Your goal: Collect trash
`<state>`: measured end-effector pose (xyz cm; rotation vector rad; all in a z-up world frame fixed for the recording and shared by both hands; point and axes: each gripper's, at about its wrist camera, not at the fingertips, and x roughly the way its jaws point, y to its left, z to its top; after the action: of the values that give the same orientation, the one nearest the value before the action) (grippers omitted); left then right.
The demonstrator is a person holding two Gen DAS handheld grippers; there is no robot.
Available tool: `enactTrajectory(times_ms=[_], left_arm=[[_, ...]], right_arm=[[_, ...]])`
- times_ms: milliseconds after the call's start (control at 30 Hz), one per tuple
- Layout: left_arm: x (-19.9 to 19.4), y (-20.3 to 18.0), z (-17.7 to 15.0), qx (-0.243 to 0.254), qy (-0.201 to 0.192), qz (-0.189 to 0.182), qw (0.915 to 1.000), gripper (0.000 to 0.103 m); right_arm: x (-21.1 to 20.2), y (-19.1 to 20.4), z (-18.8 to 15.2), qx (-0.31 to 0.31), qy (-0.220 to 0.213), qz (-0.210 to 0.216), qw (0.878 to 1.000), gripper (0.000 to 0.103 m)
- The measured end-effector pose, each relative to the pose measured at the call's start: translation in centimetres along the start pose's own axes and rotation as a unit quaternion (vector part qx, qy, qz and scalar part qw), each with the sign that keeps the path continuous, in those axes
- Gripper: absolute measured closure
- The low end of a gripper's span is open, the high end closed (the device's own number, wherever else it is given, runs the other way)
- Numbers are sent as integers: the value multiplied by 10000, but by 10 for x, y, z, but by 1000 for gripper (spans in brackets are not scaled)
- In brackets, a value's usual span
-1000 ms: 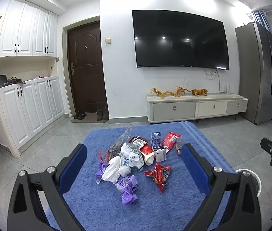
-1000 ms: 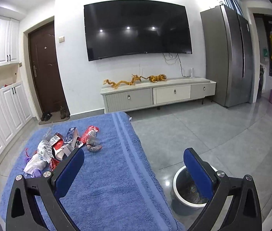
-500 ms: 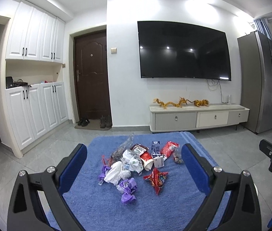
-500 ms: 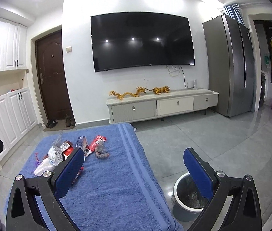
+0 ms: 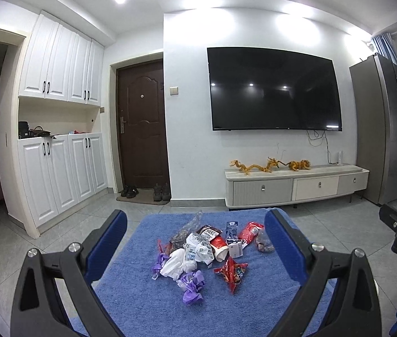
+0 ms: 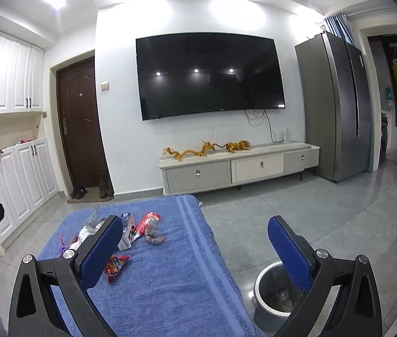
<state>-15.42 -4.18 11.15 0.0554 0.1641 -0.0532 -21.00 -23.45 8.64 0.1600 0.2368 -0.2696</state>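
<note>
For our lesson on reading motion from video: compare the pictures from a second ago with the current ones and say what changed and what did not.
Both cameras tipped upward: more ceiling shows, and the trash pile on the blue towel sits lower in view. The left gripper and right gripper stayed open and empty; nothing was grasped or released. The wrappers and the bin beside the towel kept their places.
</note>
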Motion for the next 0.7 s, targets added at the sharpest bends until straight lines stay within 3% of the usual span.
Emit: enactTrajectory(times_ms=[367, 700], left_arm=[[2, 2, -3, 0, 61, -2, 10000, 4], [29, -1, -15, 57, 422, -47, 9991, 4]], right_arm=[[2, 5, -9, 45, -238, 108, 9996, 0], [31, 7, -25, -19, 141, 176, 9997, 0]])
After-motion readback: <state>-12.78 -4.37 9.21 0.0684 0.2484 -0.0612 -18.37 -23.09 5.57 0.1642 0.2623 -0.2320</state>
